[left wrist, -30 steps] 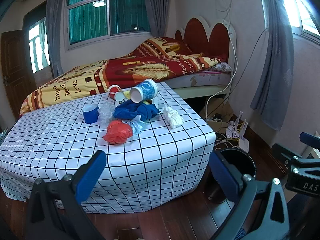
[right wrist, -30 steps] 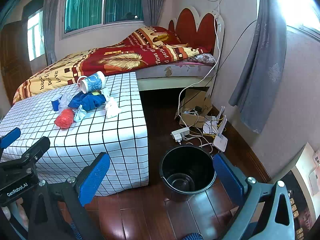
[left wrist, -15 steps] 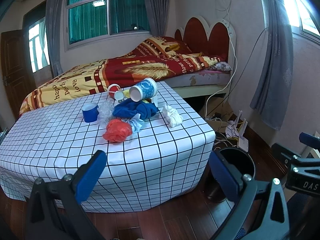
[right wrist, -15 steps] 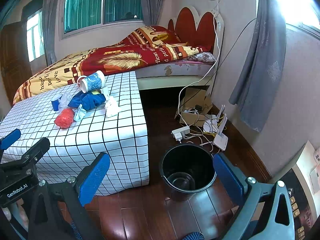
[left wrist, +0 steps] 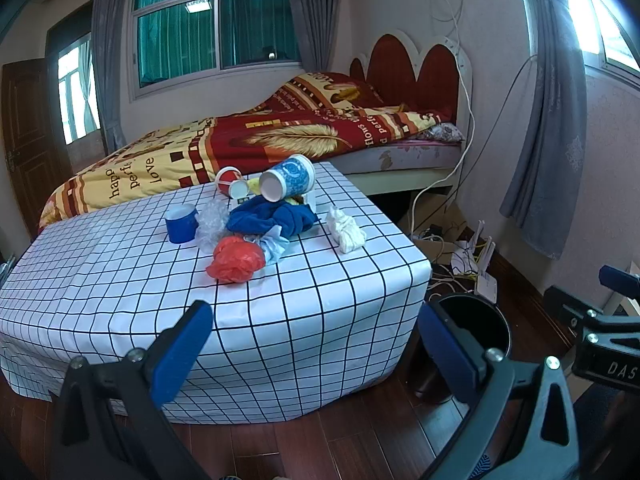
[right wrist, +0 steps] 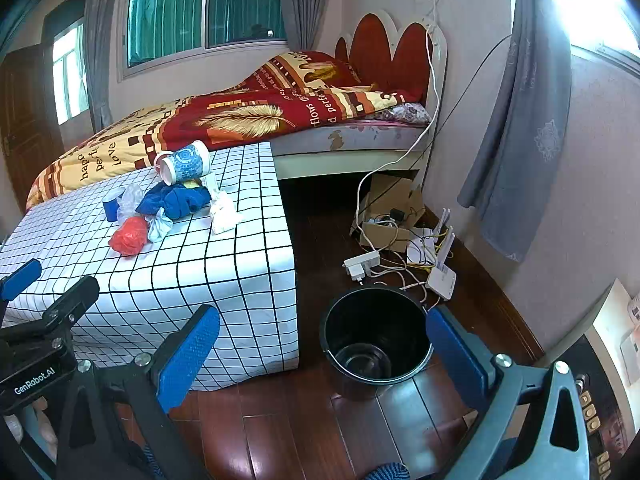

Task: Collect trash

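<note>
A pile of trash lies on the checked table [left wrist: 120, 280]: a red plastic bag [left wrist: 236, 258], a blue cloth [left wrist: 276, 218], a white crumpled tissue [left wrist: 346, 230], a tipped blue-patterned paper cup [left wrist: 288, 178], a small blue cup [left wrist: 181, 224] and a red-white cup [left wrist: 230, 182]. The pile also shows in the right wrist view, with the red bag [right wrist: 129, 235] nearest. A black bucket [right wrist: 376, 336] stands on the floor right of the table. My left gripper [left wrist: 316, 332] is open and empty, short of the table's near edge. My right gripper [right wrist: 322, 340] is open and empty above the bucket.
A bed [left wrist: 280, 140] with a red-yellow blanket stands behind the table. A cardboard box, cables, a power strip [right wrist: 362, 262] and a router [right wrist: 442, 276] lie on the wooden floor by the right wall. Grey curtains [right wrist: 516, 120] hang on the right.
Both views have shifted only slightly; the table and bucket sit almost where they were. Both grippers stay open and empty.
</note>
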Tool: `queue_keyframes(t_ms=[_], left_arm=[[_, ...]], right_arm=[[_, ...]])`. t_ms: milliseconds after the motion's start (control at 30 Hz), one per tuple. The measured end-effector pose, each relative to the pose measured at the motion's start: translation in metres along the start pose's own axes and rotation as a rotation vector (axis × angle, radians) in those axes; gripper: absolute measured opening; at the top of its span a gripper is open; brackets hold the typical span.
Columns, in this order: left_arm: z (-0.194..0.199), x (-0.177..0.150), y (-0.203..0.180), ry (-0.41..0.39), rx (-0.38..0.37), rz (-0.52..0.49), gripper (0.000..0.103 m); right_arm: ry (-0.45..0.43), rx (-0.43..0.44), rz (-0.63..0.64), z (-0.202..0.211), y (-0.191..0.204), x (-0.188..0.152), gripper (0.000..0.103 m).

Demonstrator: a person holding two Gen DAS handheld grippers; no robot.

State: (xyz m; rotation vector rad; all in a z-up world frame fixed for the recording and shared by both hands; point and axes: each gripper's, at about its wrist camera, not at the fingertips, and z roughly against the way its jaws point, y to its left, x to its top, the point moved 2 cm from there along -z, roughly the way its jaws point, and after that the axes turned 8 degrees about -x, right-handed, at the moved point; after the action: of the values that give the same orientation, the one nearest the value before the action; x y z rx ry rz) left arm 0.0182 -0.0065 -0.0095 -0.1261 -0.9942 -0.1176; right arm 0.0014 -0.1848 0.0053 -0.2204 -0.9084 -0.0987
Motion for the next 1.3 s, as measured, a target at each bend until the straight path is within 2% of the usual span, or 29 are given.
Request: queue_keyframes(t_ms=[300,667,733,933,1033,1300], left_arm=[[0.0,-0.004,0.0,-0.001,0.001,0.0,0.103],[-0.019,-0.002,0.036,0.02,0.044,0.037,0.103],[-0.029,0.002,0.048,0.028,0.032,0.065,0.103],[-0.062,0.011,0.08,0.034,0.084,0.104,0.103],[-0.086,0.011,0.095,0.062,0.089,0.131,0.1],[-0.137,0.009,0.116,0.104,0.132,0.177,0.097]], right_arm=[[0.003,0.0,-0.004,-0.001,0.0,-0.001,0.103],[0.023,0.098,0.018,-0.021,0.012,0.0,0.103],[0.023,0.108,0.029,-0.029,0.017,0.005,0.103],[0.018,0.139,0.062,-0.061,0.039,0.025,0.103],[0.018,0.173,0.059,-0.081,0.051,0.039,0.103],[0.067,0.254,0.111,-0.159,0.103,0.067,0.103]])
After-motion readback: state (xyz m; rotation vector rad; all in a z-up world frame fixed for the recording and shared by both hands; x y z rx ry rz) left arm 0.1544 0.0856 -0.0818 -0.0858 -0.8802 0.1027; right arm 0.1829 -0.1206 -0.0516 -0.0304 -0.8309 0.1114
